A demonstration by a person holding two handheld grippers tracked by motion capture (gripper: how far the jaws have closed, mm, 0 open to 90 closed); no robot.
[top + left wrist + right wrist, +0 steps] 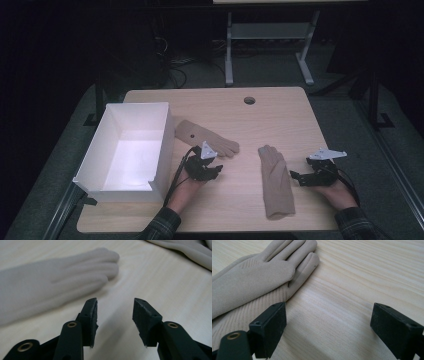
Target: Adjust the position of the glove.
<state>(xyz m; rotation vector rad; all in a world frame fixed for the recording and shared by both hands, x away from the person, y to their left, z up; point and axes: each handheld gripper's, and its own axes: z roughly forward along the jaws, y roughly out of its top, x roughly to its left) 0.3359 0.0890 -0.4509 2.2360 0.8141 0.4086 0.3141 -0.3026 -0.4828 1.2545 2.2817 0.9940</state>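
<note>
Two beige gloves lie flat on the wooden table (280, 107). The left glove (206, 138) sits just right of the white box (162, 150), slanted, its fingertips pointing toward the table's middle; the right glove (276, 182) lies lengthwise with its fingers toward the far edge and its cuff near the front edge. The left gripper (218, 169) hovers just in front of the left glove's fingers, and in the left gripper view its jaws stand partly apart with only bare wood between them, the glove (55, 287) a little ahead and to the left. The right gripper (295, 176) sits just beside the right glove's right edge, jaws spread wide and holding nothing; in the right gripper view one pad (272, 327) is at the glove's (249, 282) ribbed cuff, perhaps brushing it, though I cannot tell for sure. The box stands open at the table's left side.
</note>
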